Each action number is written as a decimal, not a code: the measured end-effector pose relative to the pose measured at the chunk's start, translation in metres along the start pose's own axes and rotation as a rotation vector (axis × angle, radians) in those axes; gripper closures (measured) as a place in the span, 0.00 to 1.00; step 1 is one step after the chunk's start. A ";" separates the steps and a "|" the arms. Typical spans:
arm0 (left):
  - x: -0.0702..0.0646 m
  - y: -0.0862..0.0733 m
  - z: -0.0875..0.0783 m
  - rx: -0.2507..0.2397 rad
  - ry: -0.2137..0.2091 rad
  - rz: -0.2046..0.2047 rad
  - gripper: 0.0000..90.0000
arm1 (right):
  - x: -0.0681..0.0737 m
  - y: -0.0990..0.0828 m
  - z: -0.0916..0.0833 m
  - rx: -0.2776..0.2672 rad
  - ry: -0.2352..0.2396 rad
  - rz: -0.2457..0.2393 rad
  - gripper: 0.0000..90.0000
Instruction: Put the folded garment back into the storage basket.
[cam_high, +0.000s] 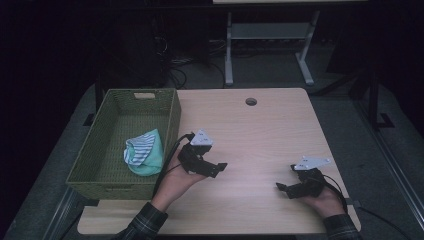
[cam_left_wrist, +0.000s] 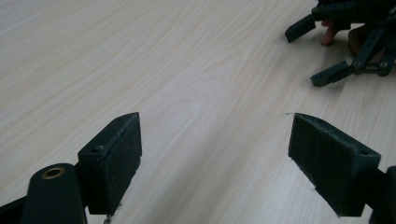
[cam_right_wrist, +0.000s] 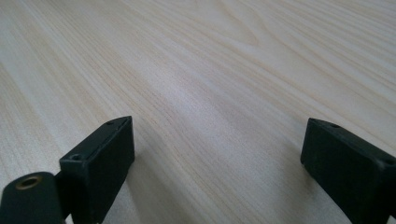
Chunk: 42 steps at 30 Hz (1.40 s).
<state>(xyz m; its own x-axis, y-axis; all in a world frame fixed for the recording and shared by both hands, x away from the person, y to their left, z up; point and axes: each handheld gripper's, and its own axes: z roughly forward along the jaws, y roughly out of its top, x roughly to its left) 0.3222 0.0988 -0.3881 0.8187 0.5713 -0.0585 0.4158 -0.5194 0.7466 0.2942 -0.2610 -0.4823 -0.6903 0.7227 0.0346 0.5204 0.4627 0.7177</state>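
Left gripper and right gripper: jaws spread, empty, over bare table. Cloth in basket left of left gripper. Likely reset; best kept low, apart.

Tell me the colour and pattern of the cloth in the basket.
The cloth is mint green with a white-and-blue striped part, clearest in the high view.

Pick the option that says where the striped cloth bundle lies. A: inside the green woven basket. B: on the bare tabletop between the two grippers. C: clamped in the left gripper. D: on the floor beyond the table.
A: the striped cloth bundle sits inside the green woven basket at the table's left side, apart from the left gripper, whose jaws stand open over bare wood.
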 end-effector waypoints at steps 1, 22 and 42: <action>-0.001 -0.003 0.004 0.008 0.008 0.007 0.19 | 0.000 0.000 0.000 0.000 0.000 0.000 0.11; -0.007 -0.044 0.062 0.072 0.061 0.022 0.16 | 0.000 0.000 0.000 0.000 0.000 0.000 0.11; -0.008 -0.058 0.072 0.044 0.031 0.053 0.14 | 0.000 0.000 0.000 0.000 -0.001 -0.001 0.11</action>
<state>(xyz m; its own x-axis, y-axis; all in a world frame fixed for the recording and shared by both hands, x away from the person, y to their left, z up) 0.3200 0.0789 -0.4787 0.8274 0.5616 0.0014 0.3899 -0.5763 0.7182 0.2942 -0.2611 -0.4824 -0.6904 0.7226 0.0336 0.5198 0.4632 0.7178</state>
